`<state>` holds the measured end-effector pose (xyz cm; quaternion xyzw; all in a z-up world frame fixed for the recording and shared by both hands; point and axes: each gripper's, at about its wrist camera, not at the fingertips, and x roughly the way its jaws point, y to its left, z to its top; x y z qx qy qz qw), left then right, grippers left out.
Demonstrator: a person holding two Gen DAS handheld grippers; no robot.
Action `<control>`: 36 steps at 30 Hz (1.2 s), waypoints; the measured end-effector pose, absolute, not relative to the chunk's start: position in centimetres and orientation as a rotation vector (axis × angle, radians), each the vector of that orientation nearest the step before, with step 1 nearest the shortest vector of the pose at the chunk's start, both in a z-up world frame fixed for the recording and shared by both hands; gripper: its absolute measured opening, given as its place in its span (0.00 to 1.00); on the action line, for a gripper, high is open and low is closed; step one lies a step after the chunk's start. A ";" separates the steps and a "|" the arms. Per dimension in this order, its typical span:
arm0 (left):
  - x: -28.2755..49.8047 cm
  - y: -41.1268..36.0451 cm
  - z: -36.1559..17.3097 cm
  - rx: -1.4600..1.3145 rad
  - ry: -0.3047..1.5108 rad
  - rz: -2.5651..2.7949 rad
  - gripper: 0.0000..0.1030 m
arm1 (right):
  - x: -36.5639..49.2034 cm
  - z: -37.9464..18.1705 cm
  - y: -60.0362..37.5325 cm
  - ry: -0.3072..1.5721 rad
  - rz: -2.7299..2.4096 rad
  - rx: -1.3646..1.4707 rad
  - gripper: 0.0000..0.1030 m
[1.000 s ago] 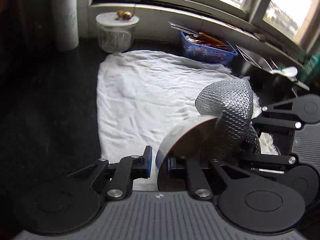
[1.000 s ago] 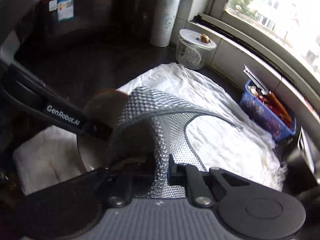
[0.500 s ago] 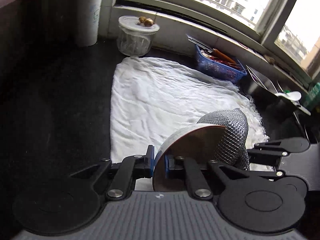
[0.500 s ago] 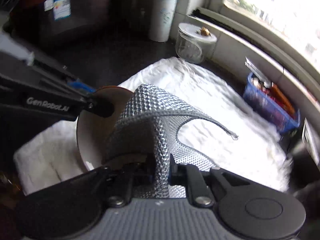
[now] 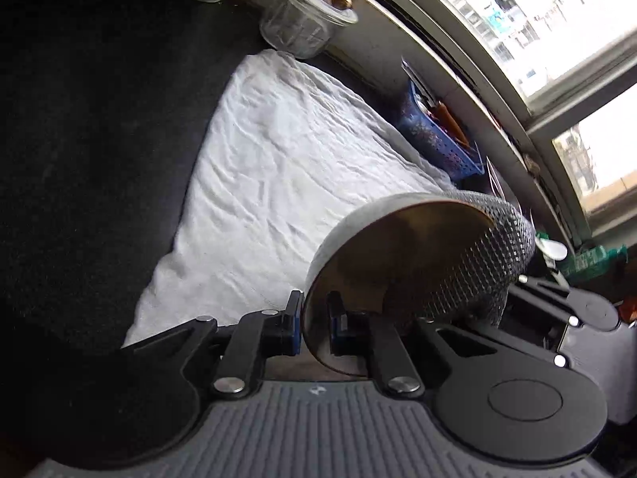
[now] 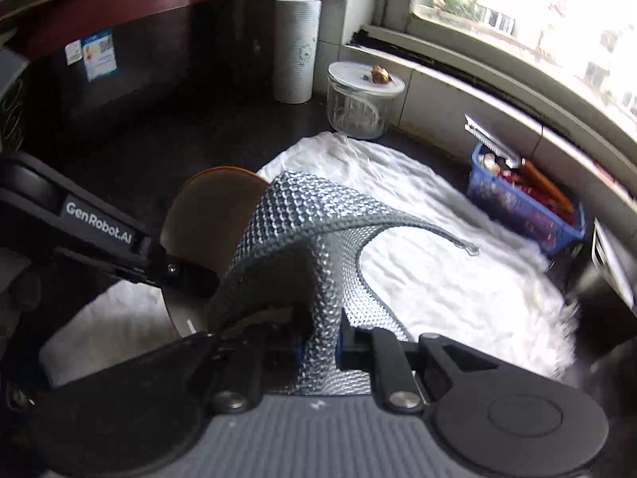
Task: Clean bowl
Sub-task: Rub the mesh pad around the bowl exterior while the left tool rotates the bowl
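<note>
The bowl [image 5: 398, 255] was held up on its side over the white towel [image 5: 286, 151], its rim pinched between the blue pads of the left gripper [image 5: 314, 326], one pad outside the wall and one inside. Its brown inside was turned toward the left wrist camera, with the grey outer wall showing along the top edge. The silver mesh cloth [image 6: 302, 247] was clamped in the closed-down right gripper [image 6: 320, 348], a fold of it squeezed between the pads. From there the cloth was draped up and over the far rim of the bowl [image 6: 215, 215] and pressed against its inside; in the left view the cloth [image 5: 477, 263] was seen curling over the bowl's right edge. A loose corner of the mesh was left sticking out over the towel. Behind, by the window sill, a lidded glass jar [image 6: 362, 103], a white roll [image 6: 296, 51] and a blue basket [image 6: 521, 203] of utensils were seen on the dark counter [image 5: 91, 119].
</note>
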<state>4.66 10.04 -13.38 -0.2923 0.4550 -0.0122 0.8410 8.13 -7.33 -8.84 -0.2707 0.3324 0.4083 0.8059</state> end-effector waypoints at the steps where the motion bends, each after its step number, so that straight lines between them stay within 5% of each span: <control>1: 4.8 9.6 -13.2 -0.580 0.968 -0.025 0.10 | 8.2 -8.9 -7.2 0.698 0.877 -0.623 0.14; 12: 5.8 4.9 -9.3 0.066 0.918 -0.087 0.10 | 5.7 -10.3 -6.4 0.477 0.944 -0.996 0.11; 24: 2.3 12.8 -14.7 -0.817 0.940 0.107 0.08 | 9.4 -12.4 -8.3 0.906 0.830 -0.287 0.17; 27: 2.2 13.5 -15.9 -0.934 0.973 0.094 0.07 | 9.1 -11.9 -8.5 0.892 0.816 -0.256 0.14; 31: 3.0 11.5 -15.2 -0.791 1.014 0.052 0.09 | 7.8 -10.5 -7.4 0.764 0.843 -0.493 0.13; 36: 4.4 7.5 -11.7 -0.229 0.999 0.028 0.11 | 6.5 -11.0 -6.8 0.663 0.912 -0.733 0.14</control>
